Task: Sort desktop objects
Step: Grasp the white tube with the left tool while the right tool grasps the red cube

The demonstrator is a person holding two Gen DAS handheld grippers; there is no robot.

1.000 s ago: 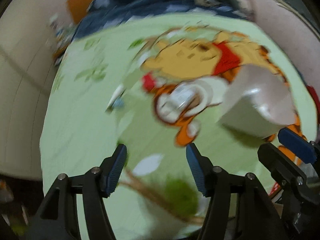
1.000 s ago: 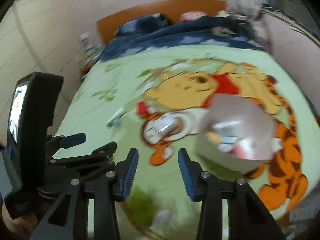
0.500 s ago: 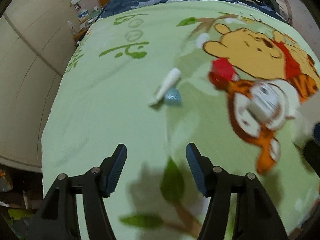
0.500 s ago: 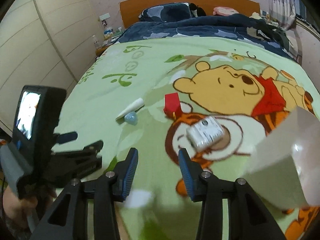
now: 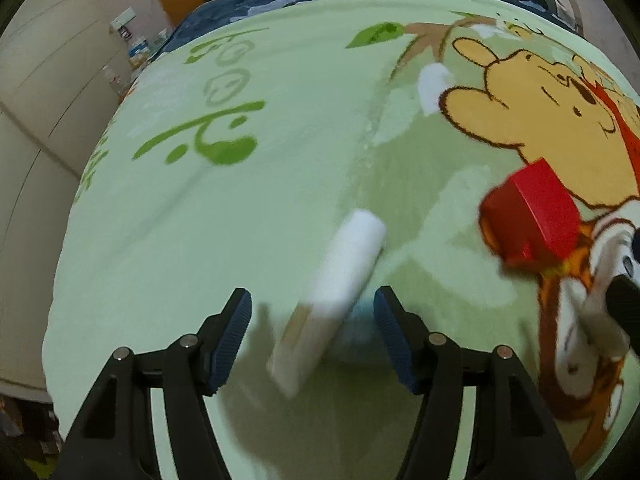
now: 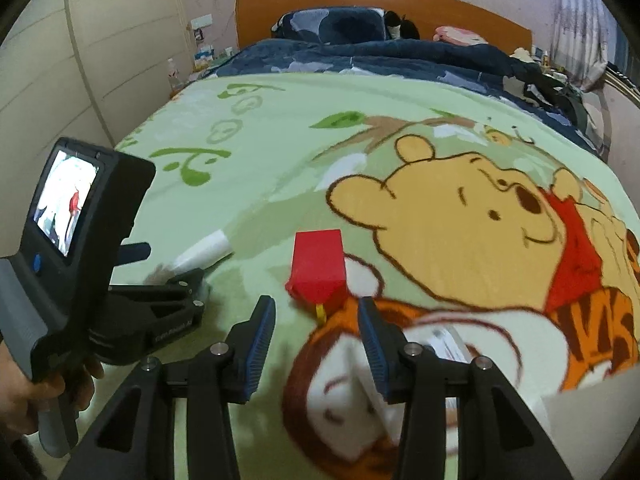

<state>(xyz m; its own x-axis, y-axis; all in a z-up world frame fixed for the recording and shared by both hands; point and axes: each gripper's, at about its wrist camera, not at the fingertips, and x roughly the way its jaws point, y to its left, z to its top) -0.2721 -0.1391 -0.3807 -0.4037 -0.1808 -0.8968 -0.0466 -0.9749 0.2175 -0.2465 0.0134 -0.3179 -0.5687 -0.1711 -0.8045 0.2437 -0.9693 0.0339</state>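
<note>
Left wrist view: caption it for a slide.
Left gripper, jaws opening, straddles a white plastic tube on the green cartoon-print blanket, beside a red cardboard box.

The room light is soft, warm and fairly dim, with no hard glare anywhere. My left gripper (image 5: 312, 330) throws a faint, diffuse shadow onto the green blanket (image 5: 248, 216) just below its fingers. In the left wrist view the white tube (image 5: 340, 288) and the red box (image 5: 528, 216) are smeared by motion blur. In the right wrist view the far headboard (image 6: 460, 12) is sharp, while the blanket near my right gripper (image 6: 316, 340) is soft. Both views bulge like a fisheye, with black corners.
</note>
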